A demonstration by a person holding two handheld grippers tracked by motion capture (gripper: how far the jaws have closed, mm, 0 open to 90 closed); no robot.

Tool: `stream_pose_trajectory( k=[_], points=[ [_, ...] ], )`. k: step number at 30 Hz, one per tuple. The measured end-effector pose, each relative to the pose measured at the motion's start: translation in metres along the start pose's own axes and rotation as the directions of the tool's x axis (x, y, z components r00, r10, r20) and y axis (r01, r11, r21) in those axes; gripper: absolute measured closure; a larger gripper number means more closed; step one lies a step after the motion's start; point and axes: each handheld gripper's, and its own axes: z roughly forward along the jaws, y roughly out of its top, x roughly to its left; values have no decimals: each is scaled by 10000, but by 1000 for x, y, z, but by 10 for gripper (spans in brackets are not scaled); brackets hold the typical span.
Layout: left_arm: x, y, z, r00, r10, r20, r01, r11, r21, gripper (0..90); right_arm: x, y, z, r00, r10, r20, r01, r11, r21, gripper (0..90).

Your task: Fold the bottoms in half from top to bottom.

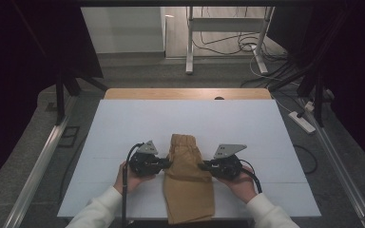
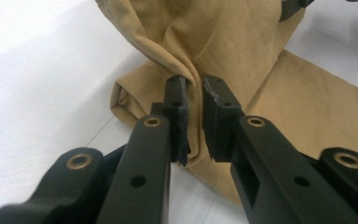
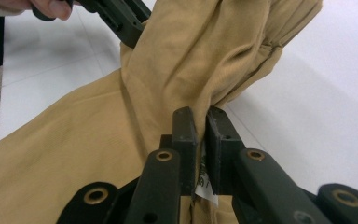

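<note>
Mid-fold on the tan shorts. Left gripper pinches the cloth at its left edge, right gripper pinches the right edge with a white tag caught in; both jaws nearly closed on fabric. Shorts lie between them, near edge of white table, waistband end raised. Next, probably: carry both edges together, evenly, and lay flat.

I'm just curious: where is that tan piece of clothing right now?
In the high view the tan garment lies on the white table, near its front edge, pinched between the left gripper and right gripper.
</note>
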Motion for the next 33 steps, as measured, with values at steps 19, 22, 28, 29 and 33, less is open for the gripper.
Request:
stream_pose_trajectory(
  k=[19, 22, 28, 29, 33],
  points=[
    [-8, -9, 3, 9997, 72, 250, -83, 9990, 449, 786, 22, -15, 1, 9985, -518, -158, 528, 9966, 639, 819],
    [-9, -9, 3, 9997, 70, 244, -82, 9989, 472, 806, 23, -16, 3, 9982, -582, -137, 590, 9955, 742, 819],
    [-10, -13, 1, 9987, 321, 394, -342, 9979, 543, 837, 25, -18, 1, 9977, -668, -89, 673, 9952, 713, 819],
    [-11, -14, 0, 9983, 376, 450, -400, 9977, 549, 839, 26, -19, 1, 9976, -683, -98, 688, 9951, 715, 819],
    [-13, -18, -2, 9965, 525, 648, -558, 9971, 508, 842, 29, -21, -1, 9971, -761, 29, 756, 9938, 814, 811]
  ],
)
